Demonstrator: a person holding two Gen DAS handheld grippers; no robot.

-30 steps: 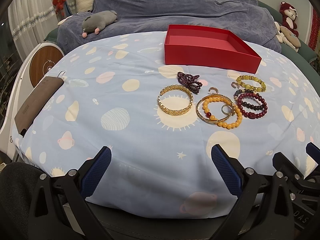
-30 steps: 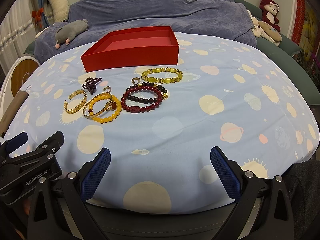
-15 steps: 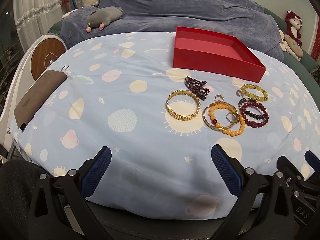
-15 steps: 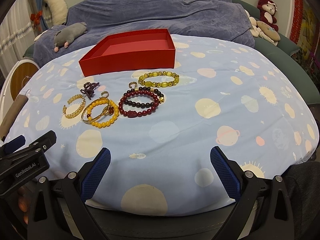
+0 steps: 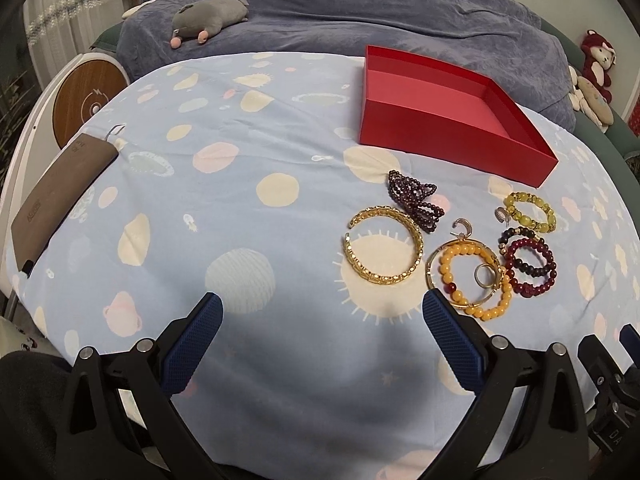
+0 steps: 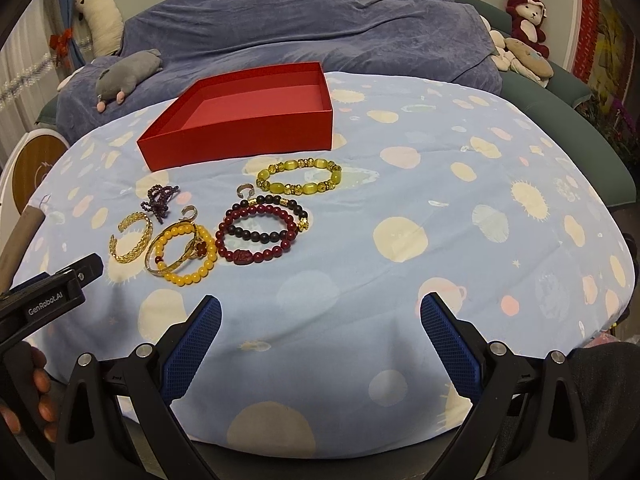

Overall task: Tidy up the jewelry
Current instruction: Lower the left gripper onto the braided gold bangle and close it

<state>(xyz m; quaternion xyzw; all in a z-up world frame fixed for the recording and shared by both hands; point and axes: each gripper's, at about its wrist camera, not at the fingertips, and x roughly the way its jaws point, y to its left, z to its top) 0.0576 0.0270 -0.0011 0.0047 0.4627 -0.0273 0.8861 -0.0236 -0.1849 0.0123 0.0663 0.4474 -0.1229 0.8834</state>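
An empty red box [image 5: 448, 100] [image 6: 248, 112] stands at the back of the table. In front of it lie a gold cuff [image 5: 383, 249] [image 6: 131, 237], a purple bead string [image 5: 416, 200] [image 6: 160, 199], an orange bead bracelet [image 5: 472, 280] [image 6: 186, 254] with a gold bangle and a ring [image 5: 485, 275], a dark red bead bracelet [image 5: 530, 266] [image 6: 258, 236], a yellow-green bracelet [image 5: 529, 211] [image 6: 299, 176] and two small hoops [image 5: 462, 227] [image 6: 245, 190]. My left gripper [image 5: 320, 322] is open near the cuff. My right gripper [image 6: 320, 322] is open over bare cloth, nearer than the bracelets.
The table wears a light blue planet-print cloth [image 6: 440, 220]. A brown case [image 5: 60, 188] lies at its left edge. Behind is a blue-covered sofa [image 6: 312, 32] with plush toys [image 5: 210, 14] [image 6: 526, 12]. A hand [image 6: 28, 384] holds the other gripper at the right wrist view's lower left.
Both grippers have moved forward toward the jewelry, which now looks larger and closer. The left view has shifted right and down toward the cuff. Both stay open; nothing is picked up.
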